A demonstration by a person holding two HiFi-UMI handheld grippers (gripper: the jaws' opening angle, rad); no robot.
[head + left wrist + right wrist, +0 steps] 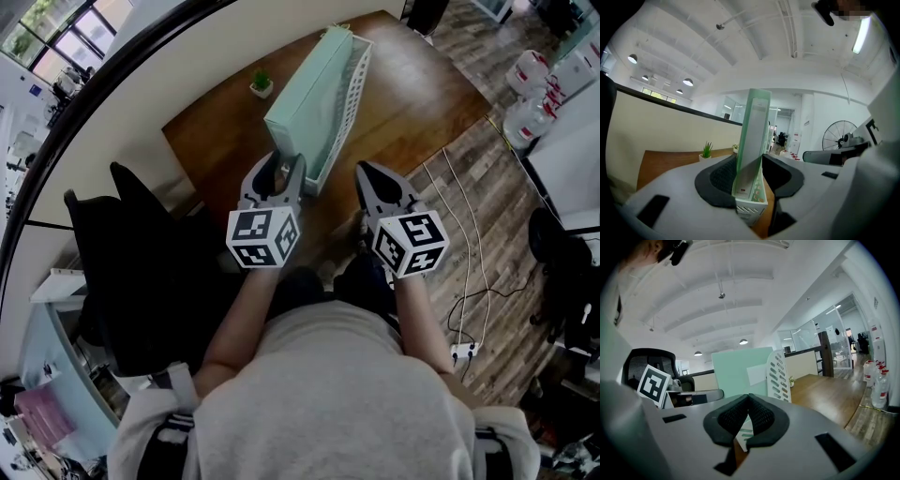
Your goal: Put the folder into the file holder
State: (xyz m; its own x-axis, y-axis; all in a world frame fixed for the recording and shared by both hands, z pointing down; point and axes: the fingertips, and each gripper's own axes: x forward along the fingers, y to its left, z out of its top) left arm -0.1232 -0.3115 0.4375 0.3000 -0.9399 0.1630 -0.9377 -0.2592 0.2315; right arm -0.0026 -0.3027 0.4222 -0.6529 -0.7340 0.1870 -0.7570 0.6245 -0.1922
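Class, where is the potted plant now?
Head view: the plant sits on the wooden table, just left of the white file holder with the green folder.

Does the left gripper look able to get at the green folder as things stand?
Probably yes: the left gripper has its jaws either side of the folder's near edge, with nothing between.

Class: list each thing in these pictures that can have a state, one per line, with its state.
folder: upright in the file holder
file holder: on the table, holding the folder
left tongs: closed on the folder
right tongs: shut, empty
potted plant: upright
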